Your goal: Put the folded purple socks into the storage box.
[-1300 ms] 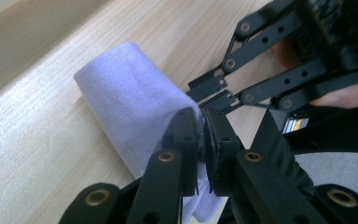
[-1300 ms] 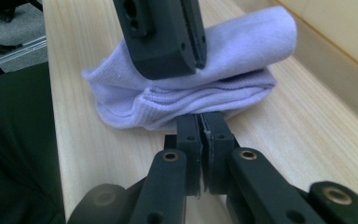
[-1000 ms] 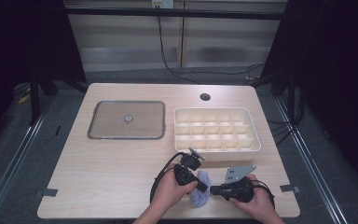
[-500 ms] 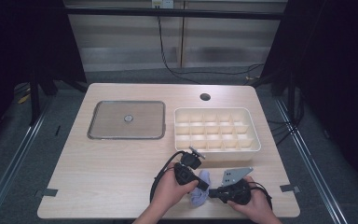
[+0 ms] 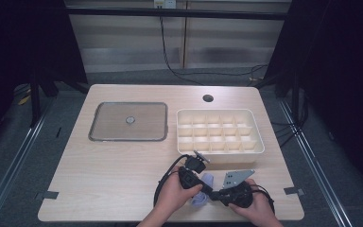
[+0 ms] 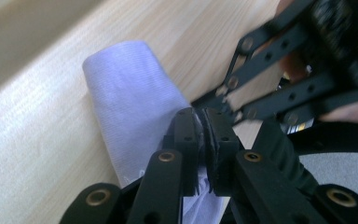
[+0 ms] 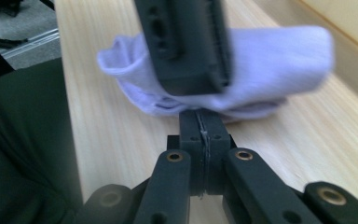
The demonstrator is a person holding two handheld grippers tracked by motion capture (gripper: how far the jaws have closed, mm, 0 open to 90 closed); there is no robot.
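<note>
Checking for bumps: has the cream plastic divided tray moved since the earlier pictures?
No. The cream plastic divided tray sits just as before, below the tabletop's round hole.

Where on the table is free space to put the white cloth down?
The widest bare patch of the table lies in front of the grey tray, left of the hands. A narrow strip runs behind the tray and the divided box. It is crowded near the front edge, where both grippers meet at the cloth.
</note>
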